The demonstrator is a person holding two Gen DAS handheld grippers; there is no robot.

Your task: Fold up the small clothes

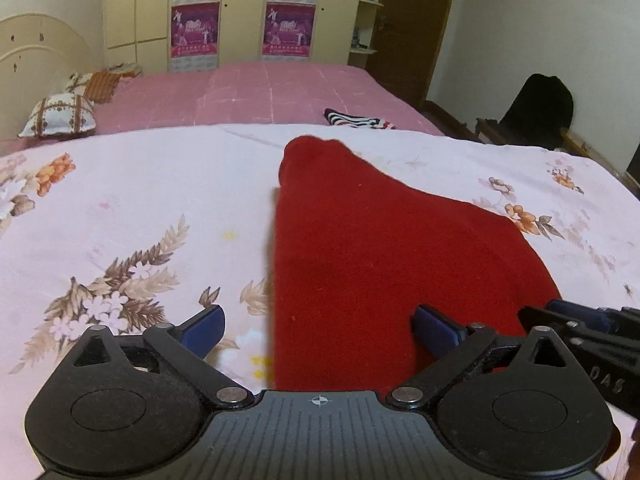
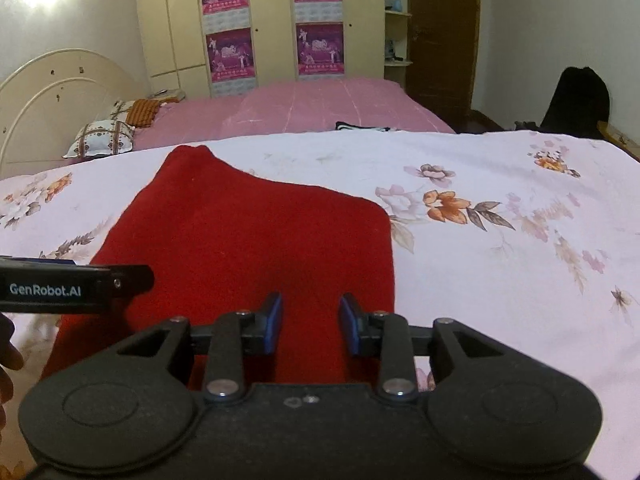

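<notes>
Fingers of both grippers are standing apart, gripping nothing, as we are hovering over the red garment's near edge, aiming to pinch its corners evenly.

Left gripper jaws spread wide, empty; right gripper jaws narrowly parted, empty.

Plain red garment on white floral sheet; pink bedspread.
</notes>
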